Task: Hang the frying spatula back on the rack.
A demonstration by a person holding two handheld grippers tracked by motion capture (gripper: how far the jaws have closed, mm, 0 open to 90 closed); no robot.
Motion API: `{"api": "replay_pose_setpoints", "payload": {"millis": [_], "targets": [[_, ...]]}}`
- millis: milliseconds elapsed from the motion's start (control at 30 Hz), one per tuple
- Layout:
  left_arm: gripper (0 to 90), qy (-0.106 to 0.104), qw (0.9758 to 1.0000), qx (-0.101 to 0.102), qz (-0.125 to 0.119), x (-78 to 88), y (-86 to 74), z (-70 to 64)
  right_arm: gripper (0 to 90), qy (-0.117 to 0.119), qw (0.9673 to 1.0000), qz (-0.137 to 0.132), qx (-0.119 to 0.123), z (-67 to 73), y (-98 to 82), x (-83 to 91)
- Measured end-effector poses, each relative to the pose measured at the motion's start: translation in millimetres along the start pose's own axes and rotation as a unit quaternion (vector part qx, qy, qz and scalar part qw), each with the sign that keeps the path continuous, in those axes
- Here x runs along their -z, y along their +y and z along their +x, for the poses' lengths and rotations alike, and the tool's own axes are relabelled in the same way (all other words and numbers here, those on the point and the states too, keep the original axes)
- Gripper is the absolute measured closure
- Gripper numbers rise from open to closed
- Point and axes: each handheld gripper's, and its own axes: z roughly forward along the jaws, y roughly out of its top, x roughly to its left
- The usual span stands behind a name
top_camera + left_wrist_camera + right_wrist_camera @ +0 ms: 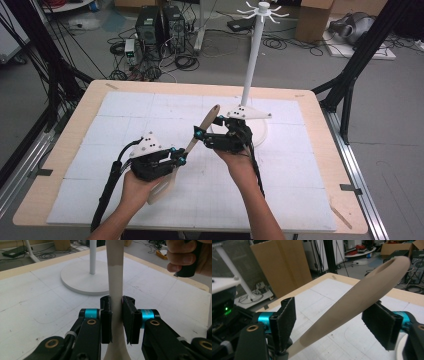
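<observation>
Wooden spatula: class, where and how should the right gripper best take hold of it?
Probably the slim upper handle, above where the left gripper clamps it, from the sides: the wooden spatula tilts upward, between the open pads of the right gripper.

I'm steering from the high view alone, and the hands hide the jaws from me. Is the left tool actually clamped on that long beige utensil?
Observer: Yes. In the left gripper view, the left tool has its pads pressed against both sides of the long beige utensil, low on its handle.
Operator: And the right tool?
Observer: Open. In the right gripper view, the right tool straddles the handle higher up, with a clear gap between one pad and the handle.
</observation>
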Motion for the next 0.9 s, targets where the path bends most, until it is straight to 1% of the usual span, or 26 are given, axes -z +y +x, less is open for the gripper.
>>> {"api": "replay_pose_setpoints", "payload": {"millis": [33, 167, 200, 233, 300, 367, 400, 433, 500, 533, 600, 667, 767, 900], "targets": [[77.7, 0.000, 1.0000, 0.002, -0.002, 0.0, 0.1, -0.7, 33.0, 0.001, 1.0000, -0.003, -0.003, 0.0, 0.7, 0.1], [77.7, 0.001, 1.0000, -0.004, -0.003, 0.5, 0.6, -2.0, 44.0, 0.002, 0.9997, -0.019, -0.014, 1.0, 4.0, 1.6], [77.7, 0.003, 1.0000, -0.007, 0.000, 1.0, 0.8, -2.2, 46.0, 0.002, 0.9997, -0.021, -0.015, 1.7, 5.0, 2.3], [77.7, 0.002, 1.0000, -0.005, -0.002, 0.9, 0.8, -2.5, 50.3, 0.001, 0.9997, -0.021, -0.013, 2.3, 6.5, 3.1], [77.7, 0.001, 1.0000, -0.005, -0.002, 0.9, 1.0, -2.8, 51.8, 0.002, 0.9996, -0.023, -0.014, 2.5, 7.0, 3.4], [77.7, 0.002, 1.0000, -0.009, -0.003, 1.4, 1.0, -3.1, 57.0, 0.007, 0.9995, -0.026, -0.018, 3.1, 7.8, 3.8], [77.7, 0.002, 1.0000, -0.009, -0.003, 1.6, 1.0, -3.4, 60.2, 0.009, 0.9994, -0.029, -0.016, 2.8, 8.0, 4.3], [77.7, 0.002, 0.9999, -0.010, -0.006, 1.9, 1.0, -3.8, 61.8, 0.015, 0.9992, -0.032, -0.020, 3.1, 8.3, 5.0], [77.6, 0.001, 0.9999, -0.014, -0.007, 2.7, 1.2, -3.5, 63.8, 0.031, 0.9984, -0.038, -0.028, 2.3, 8.7, 5.5], [77.6, 0.000, 0.9999, -0.013, -0.009, 2.9, 1.3, -3.6, 64.3, 0.033, 0.9983, -0.039, -0.028, 2.4, 8.9, 5.8], [77.6, -0.001, 0.9998, -0.015, -0.015, 3.7, 1.5, -4.0, 65.2, 0.038, 0.9977, -0.042, -0.037, 3.2, 9.9, 6.8], [77.6, -0.002, 0.9997, -0.016, -0.019, 4.6, 2.0, -4.1, 66.3, 0.046, 0.9970, -0.050, -0.037, 5.0, 11.9, 7.6], [77.6, -0.001, 0.9995, -0.016, -0.027, 5.6, 2.3, -4.3, 67.2, 0.050, 0.9966, -0.052, -0.039, 6.9, 14.0, 7.7], [77.4, -0.002, 0.9993, -0.019, -0.031, 6.3, 2.6, -3.9, 69.6, 0.063, 0.9965, -0.050, -0.024, 13.0, 19.7, 7.5]]}}
